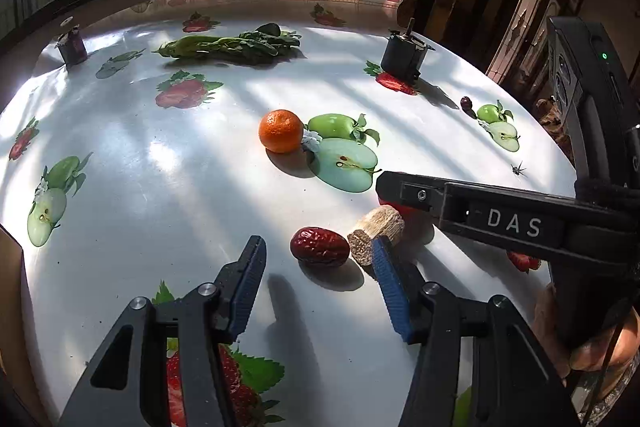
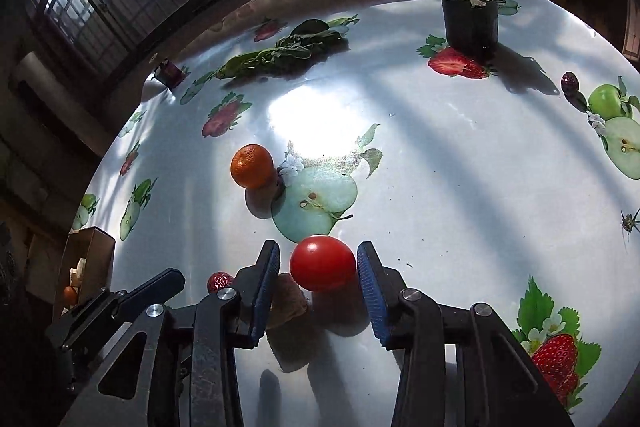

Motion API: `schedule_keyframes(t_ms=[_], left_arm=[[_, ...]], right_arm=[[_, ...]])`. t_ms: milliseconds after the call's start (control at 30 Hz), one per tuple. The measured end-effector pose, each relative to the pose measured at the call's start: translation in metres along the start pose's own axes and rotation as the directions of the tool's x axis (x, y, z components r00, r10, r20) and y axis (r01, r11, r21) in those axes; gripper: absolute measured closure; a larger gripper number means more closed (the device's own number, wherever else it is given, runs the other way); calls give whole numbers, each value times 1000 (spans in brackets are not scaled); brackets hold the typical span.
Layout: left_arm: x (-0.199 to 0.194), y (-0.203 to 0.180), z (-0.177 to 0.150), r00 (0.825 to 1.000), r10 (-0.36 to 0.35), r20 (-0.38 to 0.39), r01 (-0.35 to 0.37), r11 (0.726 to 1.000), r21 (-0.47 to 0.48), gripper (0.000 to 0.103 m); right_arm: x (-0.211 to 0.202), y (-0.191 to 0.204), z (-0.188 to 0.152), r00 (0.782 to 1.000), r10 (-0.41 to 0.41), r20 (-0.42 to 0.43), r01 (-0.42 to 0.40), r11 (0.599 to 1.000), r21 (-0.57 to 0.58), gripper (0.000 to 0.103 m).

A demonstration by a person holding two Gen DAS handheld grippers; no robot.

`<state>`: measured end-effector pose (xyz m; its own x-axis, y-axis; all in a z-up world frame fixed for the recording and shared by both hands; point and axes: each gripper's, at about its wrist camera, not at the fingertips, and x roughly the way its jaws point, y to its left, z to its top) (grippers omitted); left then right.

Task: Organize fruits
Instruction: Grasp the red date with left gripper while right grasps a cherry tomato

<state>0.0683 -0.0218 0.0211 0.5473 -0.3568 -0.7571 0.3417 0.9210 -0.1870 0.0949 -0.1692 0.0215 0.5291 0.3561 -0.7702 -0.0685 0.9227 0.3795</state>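
On a round table (image 1: 120,187) covered in a glossy fruit-print cloth, two handheld grippers are working near its front edge. The right gripper (image 2: 318,277) is standing with its blue-padded fingers spread wide on either side of a red tomato (image 2: 322,263), which is resting on the cloth between the pads with a gap showing on each side, so nothing is clamped. The left gripper (image 1: 318,267) is likewise gaping wide and holding nothing; a wrinkled red jujube (image 1: 319,245) is lying on the cloth between its fingers, and a short tan cut stalk piece (image 1: 374,233) is sitting just beside the jujube, partly behind the gripper's right-hand pad. In the left wrist view the right gripper's arm, lettered "DAS", is crossing in from the right edge and hiding most of the tomato.

Toward the table's middle a mandarin orange (image 1: 281,131) is sitting beside a printed green apple. Near the far edge a bunch of leafy greens (image 1: 232,45) is lying flat. A dark cylindrical motor-like part (image 1: 402,57) is standing near the far right edge on a printed strawberry, and a small dark jar (image 1: 72,45) is standing at the far left edge. A small dark fruit (image 1: 466,103) is lying near the right edge. Off the table's left edge, an open cardboard box (image 2: 86,267) is showing a few items inside, too small to identify.
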Motion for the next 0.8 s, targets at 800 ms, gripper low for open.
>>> schedule_keyframes(t_ms=[800], left_arm=[[-87, 1, -29, 993, 45, 108, -42, 998, -37, 72]], right_arm=[[-29, -15, 0, 988, 113, 101, -121, 990, 76, 68]])
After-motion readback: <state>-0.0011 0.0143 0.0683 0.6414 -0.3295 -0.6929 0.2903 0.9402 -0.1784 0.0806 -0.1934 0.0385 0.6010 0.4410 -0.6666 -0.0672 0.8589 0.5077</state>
